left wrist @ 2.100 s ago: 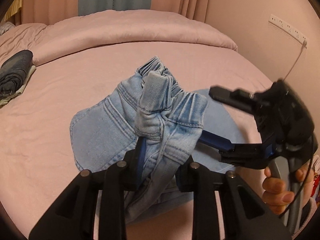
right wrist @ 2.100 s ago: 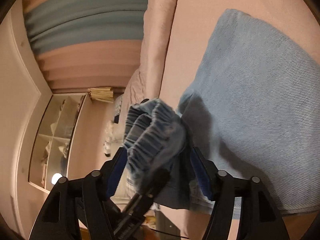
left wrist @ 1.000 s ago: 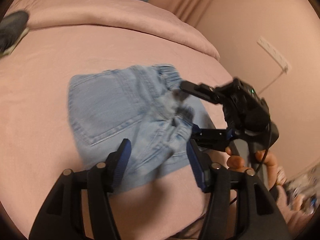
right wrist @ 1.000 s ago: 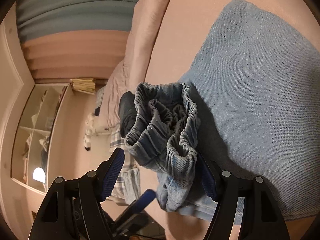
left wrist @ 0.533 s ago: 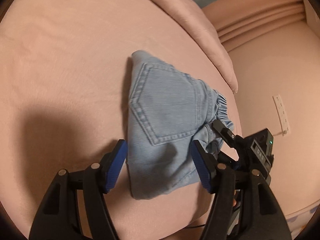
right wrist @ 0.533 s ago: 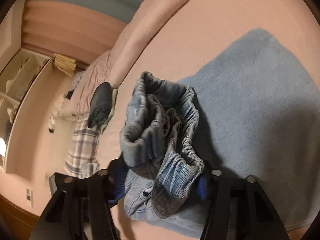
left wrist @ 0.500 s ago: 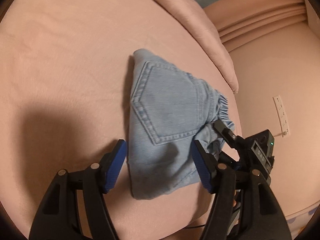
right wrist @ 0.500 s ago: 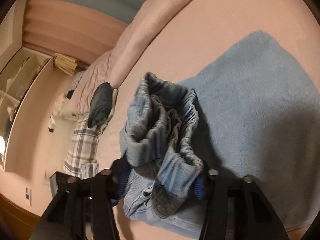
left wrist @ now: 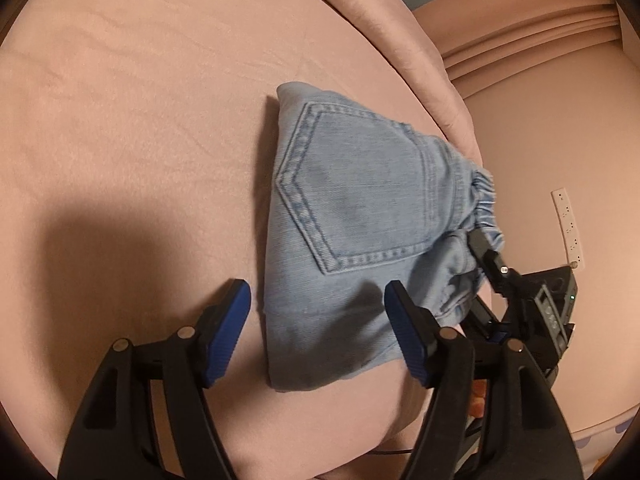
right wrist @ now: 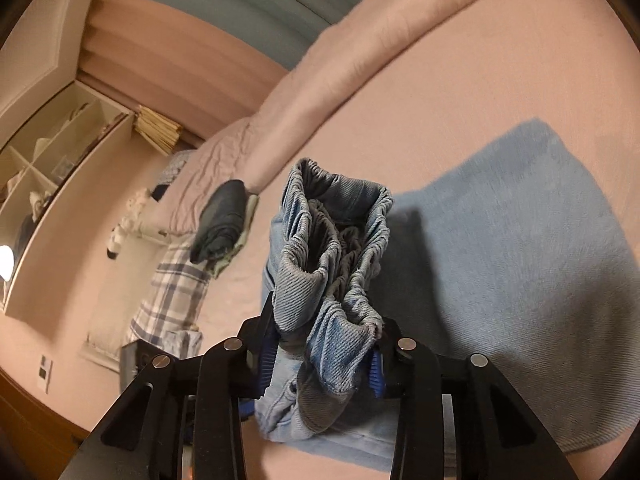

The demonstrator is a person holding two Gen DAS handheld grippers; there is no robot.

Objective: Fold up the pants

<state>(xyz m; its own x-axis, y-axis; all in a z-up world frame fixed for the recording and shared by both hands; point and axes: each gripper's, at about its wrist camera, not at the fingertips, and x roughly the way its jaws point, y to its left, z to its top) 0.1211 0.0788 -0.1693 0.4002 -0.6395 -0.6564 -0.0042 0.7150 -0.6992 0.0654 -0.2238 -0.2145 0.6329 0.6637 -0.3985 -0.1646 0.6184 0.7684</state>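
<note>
The light blue denim pants lie folded on the pink bed, back pocket facing up. My left gripper is open and empty, hovering just above the near edge of the fold. My right gripper is shut on the bunched elastic waistband of the pants and holds it raised off the fold. In the left wrist view the right gripper shows at the right, at the waistband end.
A pink duvet roll lies along the far side of the bed. A dark folded garment sits on a plaid cloth farther along the bed. A shelf unit and curtains stand behind. A wall socket strip is at the right.
My left gripper let go of the pants, opened and pulled back above the fold. My right gripper closed on the waistband, which it had released a second ago.
</note>
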